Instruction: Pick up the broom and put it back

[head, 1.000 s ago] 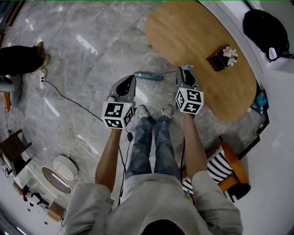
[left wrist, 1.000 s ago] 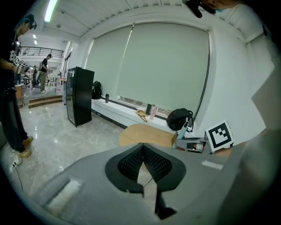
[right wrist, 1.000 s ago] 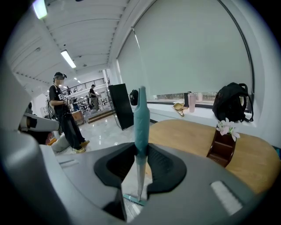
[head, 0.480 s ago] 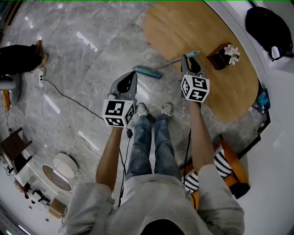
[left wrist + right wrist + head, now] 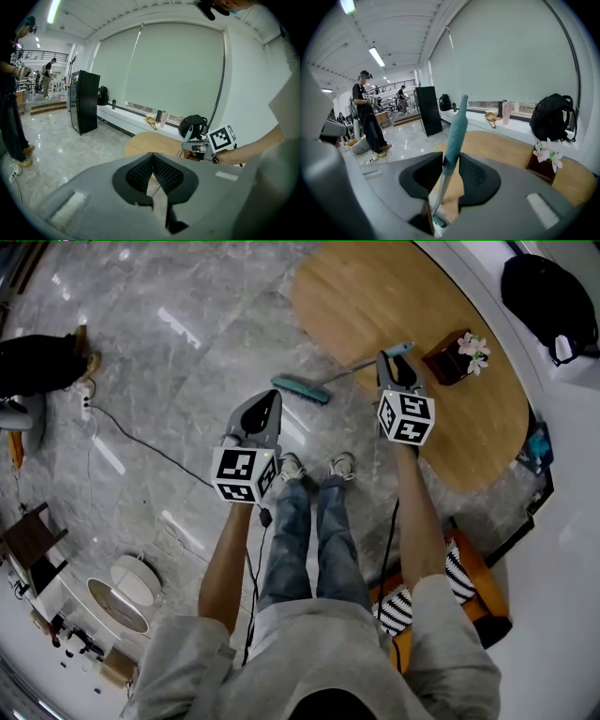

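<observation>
The broom's teal brush head [image 5: 301,388] lies low by the floor in front of my feet. Its thin handle [image 5: 352,367] slants up over the edge of the wooden table [image 5: 403,296]. My right gripper [image 5: 395,360] is shut on the teal grip at the handle's top end. In the right gripper view that grip [image 5: 455,126] stands between both pads of the right gripper [image 5: 451,166], whose jaws have just been opening a little. My left gripper [image 5: 272,397] is shut and empty, to the left of the broom head, and its pads meet in the left gripper view [image 5: 153,157].
A small dark pot of pink flowers [image 5: 459,354] stands on the table just right of the right gripper. A black backpack [image 5: 548,296] sits on the ledge beyond. A cable [image 5: 141,442] runs across the marble floor. A person [image 5: 37,362] stands at the far left.
My right gripper has moved up and to the right over the table edge with the broom handle, and the brush head has slid slightly the same way. The left gripper has barely shifted.
</observation>
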`<state>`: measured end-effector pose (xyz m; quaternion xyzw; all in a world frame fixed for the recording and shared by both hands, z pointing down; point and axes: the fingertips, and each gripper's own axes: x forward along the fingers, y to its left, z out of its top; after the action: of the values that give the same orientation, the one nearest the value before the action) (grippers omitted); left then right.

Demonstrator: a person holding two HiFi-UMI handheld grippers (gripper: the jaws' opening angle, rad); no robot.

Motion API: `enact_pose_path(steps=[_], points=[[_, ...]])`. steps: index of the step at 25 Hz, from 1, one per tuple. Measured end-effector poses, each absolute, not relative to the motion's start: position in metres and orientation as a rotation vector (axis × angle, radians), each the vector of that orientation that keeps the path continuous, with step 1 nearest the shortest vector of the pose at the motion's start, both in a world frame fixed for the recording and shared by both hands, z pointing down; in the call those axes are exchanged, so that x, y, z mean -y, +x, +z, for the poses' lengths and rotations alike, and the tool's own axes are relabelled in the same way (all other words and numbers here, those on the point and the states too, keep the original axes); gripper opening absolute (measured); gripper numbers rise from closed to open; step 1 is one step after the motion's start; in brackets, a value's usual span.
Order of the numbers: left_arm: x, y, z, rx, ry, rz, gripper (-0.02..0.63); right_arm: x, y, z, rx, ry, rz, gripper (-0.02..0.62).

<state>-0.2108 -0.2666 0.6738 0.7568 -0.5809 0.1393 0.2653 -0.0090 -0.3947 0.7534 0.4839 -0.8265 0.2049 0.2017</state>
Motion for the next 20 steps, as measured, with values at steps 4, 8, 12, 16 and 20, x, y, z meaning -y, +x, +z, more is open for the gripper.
enact_pose_path(steps=[4,8,12,16,20], points=[[0.265,-0.208,0.672,1.568,2.050,0.376,0.003,0.392,-0.005,0.752,2.317,1.370,0.589,0.116],[0.264,-0.206,0.669,1.570,2.057,0.370,0.003,0.390,-0.003,0.749,2.342,1.377,0.624,0.178],[0.261,-0.206,0.665,1.573,2.061,0.367,0.003,0.387,0.000,0.746,2.338,1.395,0.638,0.192],[0.257,-0.205,0.663,1.572,2.062,0.363,0.003,0.375,0.005,0.748,2.324,1.406,0.658,0.201],[0.256,-0.205,0.656,1.578,2.069,0.354,0.003,0.358,0.009,0.740,2.316,1.429,0.655,0.188]])
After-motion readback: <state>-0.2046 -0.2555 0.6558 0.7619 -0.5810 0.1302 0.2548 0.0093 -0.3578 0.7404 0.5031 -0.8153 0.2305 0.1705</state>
